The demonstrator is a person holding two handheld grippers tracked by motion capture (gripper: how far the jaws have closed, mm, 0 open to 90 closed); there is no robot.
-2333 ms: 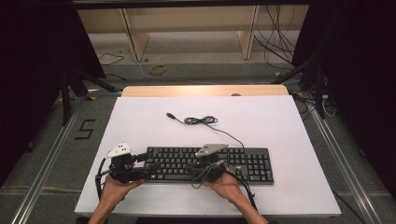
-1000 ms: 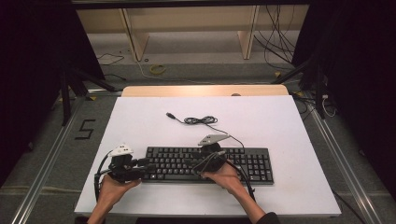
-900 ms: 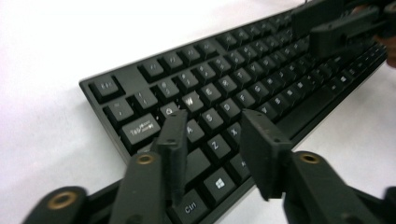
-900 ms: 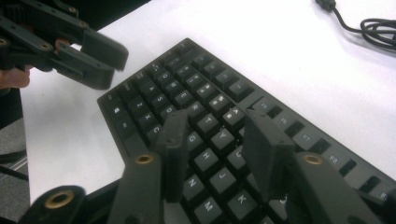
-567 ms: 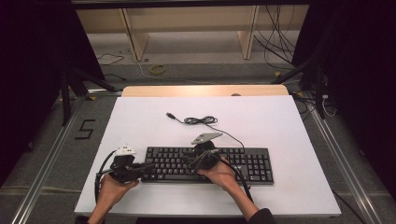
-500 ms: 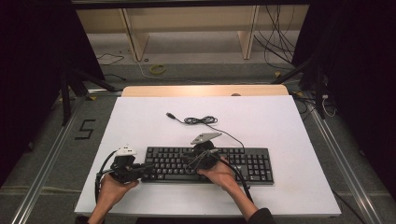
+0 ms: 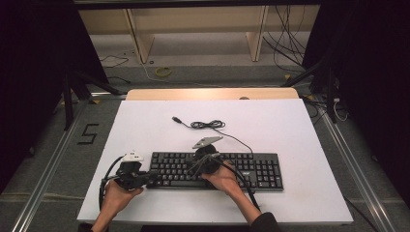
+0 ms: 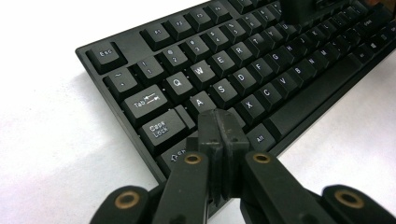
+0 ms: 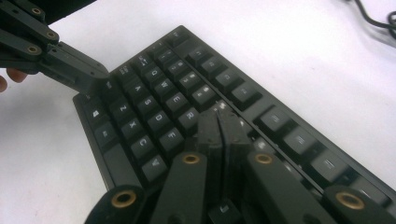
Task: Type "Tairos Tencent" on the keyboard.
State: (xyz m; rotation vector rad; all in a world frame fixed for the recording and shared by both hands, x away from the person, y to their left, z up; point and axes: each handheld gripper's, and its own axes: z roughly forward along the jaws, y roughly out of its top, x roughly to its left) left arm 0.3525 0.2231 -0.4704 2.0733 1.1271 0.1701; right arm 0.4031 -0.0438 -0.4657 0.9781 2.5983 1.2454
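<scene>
Both grippers, left (image 8: 219,128) and right (image 9: 218,126), had just closed empty, tips pressed together over the keyboard (image 7: 251,166), probably for poking keys

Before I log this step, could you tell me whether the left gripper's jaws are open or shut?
Shut. In the left gripper view the left gripper has its two black pads pressed together with nothing between them, tips over the keyboard near the A key.

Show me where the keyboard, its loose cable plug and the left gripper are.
keyboard (image 7: 263,169): high view, number pad.
cable plug (image 7: 176,119): high view, free end.
left gripper (image 8: 219,122): left gripper view, closed fingertips.
</scene>
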